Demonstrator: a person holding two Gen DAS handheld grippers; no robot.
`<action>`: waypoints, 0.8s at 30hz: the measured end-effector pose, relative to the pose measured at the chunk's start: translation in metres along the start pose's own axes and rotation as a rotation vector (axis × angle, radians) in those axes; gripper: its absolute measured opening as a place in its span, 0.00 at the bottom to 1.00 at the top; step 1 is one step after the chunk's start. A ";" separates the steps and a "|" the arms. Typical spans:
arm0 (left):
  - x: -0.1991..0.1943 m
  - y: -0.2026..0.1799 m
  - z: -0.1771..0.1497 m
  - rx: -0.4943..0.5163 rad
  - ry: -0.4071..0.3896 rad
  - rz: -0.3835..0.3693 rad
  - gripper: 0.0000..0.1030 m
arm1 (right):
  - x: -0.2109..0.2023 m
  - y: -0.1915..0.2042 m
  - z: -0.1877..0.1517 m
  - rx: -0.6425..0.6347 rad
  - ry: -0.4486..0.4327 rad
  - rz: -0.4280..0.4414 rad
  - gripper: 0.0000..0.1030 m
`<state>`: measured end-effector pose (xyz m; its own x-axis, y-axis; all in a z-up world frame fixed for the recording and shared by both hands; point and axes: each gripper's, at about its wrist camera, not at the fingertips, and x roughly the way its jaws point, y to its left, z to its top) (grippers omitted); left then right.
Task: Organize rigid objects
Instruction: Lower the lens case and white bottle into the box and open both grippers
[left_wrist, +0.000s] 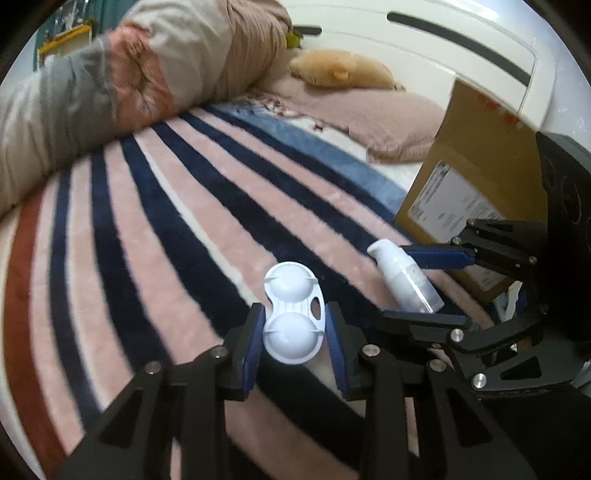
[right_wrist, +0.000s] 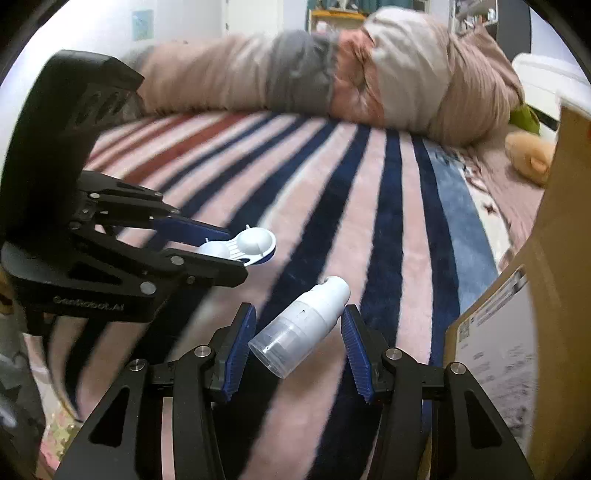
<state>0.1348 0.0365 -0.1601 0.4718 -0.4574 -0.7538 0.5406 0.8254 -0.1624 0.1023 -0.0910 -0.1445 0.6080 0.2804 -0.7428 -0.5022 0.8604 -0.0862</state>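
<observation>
On the bed, over a striped blanket, both grippers work side by side near a cardboard box that stands at the right edge. The left gripper is clenched on a white lens case, its pads pressing the narrow waist between the two round cups; that is the slimmest part, so the grip looks secure and the case juts forward past the fingertips. In the right wrist view the case appears lifted off the blanket, so it seems to be in carriage, though the picture does not settle it.

The right gripper is released, jaws spread wide on either side of a pump bottle lying on its side on the blanket, cap pointing far and clear base near. The pads stand apart from the bottle's flanks, not yet touching. The bottle lies slanted across the gap, which may make it roll or twist when the jaws close. The box just to the right is the likely place for both things.
</observation>
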 end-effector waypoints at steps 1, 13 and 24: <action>-0.014 -0.003 0.001 -0.001 -0.017 0.008 0.29 | -0.009 0.004 0.002 -0.004 -0.018 0.009 0.43; -0.144 -0.086 0.041 0.078 -0.192 0.026 0.29 | -0.145 0.013 0.017 -0.056 -0.278 0.011 0.43; -0.104 -0.194 0.109 0.189 -0.168 -0.065 0.29 | -0.210 -0.100 -0.015 0.035 -0.285 -0.147 0.43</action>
<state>0.0564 -0.1125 0.0191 0.5323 -0.5693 -0.6266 0.6868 0.7231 -0.0735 0.0157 -0.2428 0.0100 0.8225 0.2560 -0.5079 -0.3781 0.9132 -0.1520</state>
